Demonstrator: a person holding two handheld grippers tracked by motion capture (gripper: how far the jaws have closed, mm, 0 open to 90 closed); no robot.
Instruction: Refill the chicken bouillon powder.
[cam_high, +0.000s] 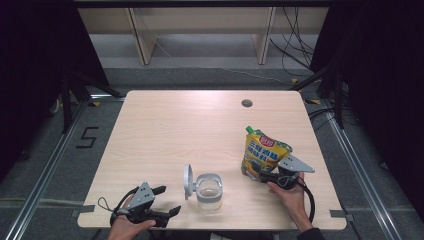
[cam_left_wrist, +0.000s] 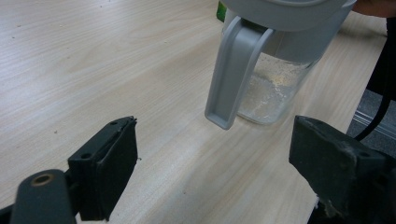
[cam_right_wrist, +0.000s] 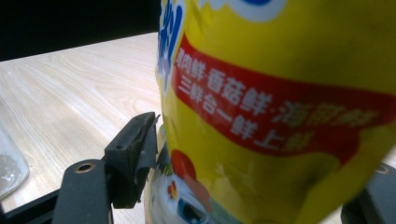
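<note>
So both forearms came in from the bottom edge of the high view. The right hand (cam_high: 290, 195) sat near the front right of the worktop, angled inward, with the right gripper (cam_high: 264, 176) pushed up against the base of a yellow pouch (cam_high: 264, 152). In the right gripper view its fingers (cam_right_wrist: 133, 156) were pinching the bottom of that pouch from both sides, so it was held standing, spout up, leaning a bit to the left. The left hand (cam_high: 131, 226) was down at the front left corner, the left gripper (cam_high: 167, 201) pointing right toward the jar, fingers (cam_left_wrist: 109, 172) spread wide with nothing between them, just bare wood in the gap.

The worktop (cam_high: 175, 125) was a pale wood-grain thing with rounded corners and a cable hole (cam_high: 246, 103) near the back right. Around it was grey floor, metal rails on both sides, black curtains left and right, a light wooden shelf unit (cam_high: 200, 30) at the back and a bunch of cables (cam_high: 295, 50) trailing on the floor behind. There was also a black "5" (cam_high: 88, 137) marked on the floor on the left.

Between the two grippers stood a clear glass jar (cam_high: 209, 192) with a grey rim, its grey lid (cam_high: 188, 181) flipped up on the left side. From the left gripper view a grey clasp (cam_left_wrist: 233, 74) hung down its front and there was some whitish powder at the bottom. The jar was near the pouch but not touching it, and just ahead of the left fingers
</note>
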